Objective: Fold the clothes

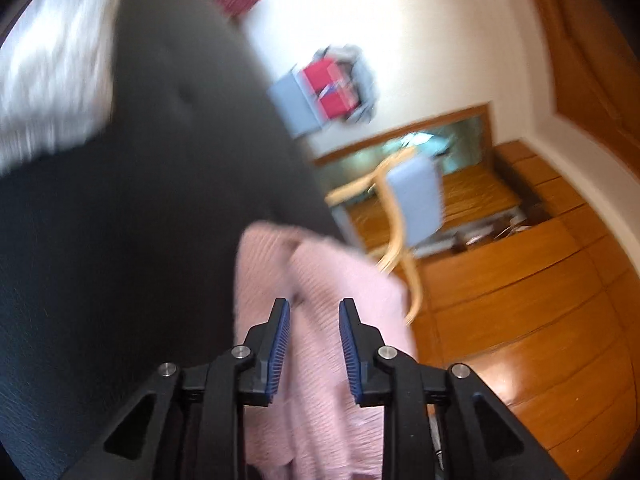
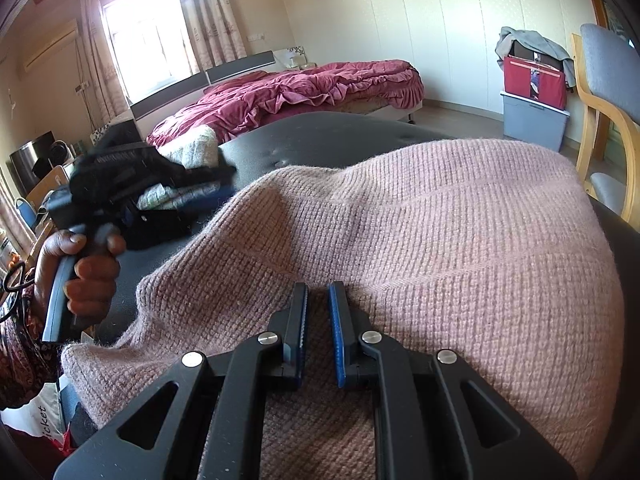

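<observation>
The left wrist view looks forward along its tongs point(image 1: 314, 308), rolled sideways and blurred, close over the pink sweater point(image 1: 332, 280) on the dark worktop point(image 1: 120, 240), facing the white wall. The right wrist view looks along its own tongs point(image 2: 318, 292), low and very near the same sweater point(image 2: 440, 220), facing the bed point(image 2: 300, 88) and window point(image 2: 140, 36). Both share the sweater, worktop, grey-backed chair point(image 1: 416, 204) and red box point(image 1: 332, 88)

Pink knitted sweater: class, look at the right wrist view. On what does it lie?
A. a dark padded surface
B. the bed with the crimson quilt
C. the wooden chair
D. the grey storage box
A: the pink knitted sweater is spread over the dark padded surface, well short of the bed.
</observation>
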{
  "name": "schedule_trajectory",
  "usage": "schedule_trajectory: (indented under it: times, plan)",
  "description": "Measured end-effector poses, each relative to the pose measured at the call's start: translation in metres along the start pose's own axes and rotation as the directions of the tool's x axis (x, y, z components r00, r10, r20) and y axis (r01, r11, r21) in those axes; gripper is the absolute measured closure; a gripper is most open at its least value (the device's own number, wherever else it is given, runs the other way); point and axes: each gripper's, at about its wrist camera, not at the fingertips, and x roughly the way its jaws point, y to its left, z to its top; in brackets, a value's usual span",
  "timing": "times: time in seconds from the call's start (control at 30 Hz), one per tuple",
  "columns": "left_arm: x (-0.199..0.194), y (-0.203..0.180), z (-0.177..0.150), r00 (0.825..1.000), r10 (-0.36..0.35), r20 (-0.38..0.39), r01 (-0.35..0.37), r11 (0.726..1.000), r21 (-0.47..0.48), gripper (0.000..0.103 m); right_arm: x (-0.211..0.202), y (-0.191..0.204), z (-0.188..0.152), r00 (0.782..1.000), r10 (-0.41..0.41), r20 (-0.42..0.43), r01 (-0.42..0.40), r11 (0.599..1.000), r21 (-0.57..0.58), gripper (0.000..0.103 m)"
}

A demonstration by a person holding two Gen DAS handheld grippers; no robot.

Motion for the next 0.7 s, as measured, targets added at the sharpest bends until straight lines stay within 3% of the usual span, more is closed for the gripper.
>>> schedule_trajectory:
  times: [0.17,0.3,0.4,0.53,0.7]
  plan:
    - [0.017,0.003,0.003,0.997,-0.065,-0.042,0.061,0.993,-0.097,0.064,-0.002,0.0,-0.002,1.0,0.003,0.002,-0.003,1.0,0.004,0.091]
    - [0.017,-0.016,0.003,0.999,0.032,-0.032,-0.032,0.999,0.0,0.064,-0.003,0.0,-0.002,1.0,0.002,0.002,-0.002,1.0,0.003,0.091]
    - [0.006,-0.031,-0.004,0.996,0.084,0.035,-0.087,0.99,0.107,0.065,-0.003,0.001,-0.002,1.0,0.001,0.003,-0.001,1.0,0.003,0.091]
    - [0.022,-0.031,-0.006,0.992,0.098,-0.077,-0.088,0.989,0.122,0.067,-0.003,0.002,-0.002,1.0,0.001,0.003,-0.001,1.0,0.003,0.091]
    - [0.03,-0.024,-0.002,0.994,0.048,-0.096,-0.044,0.998,0.048,0.067,-0.004,0.001,-0.002,1.0,0.002,0.003,-0.002,1.0,0.003,0.091]
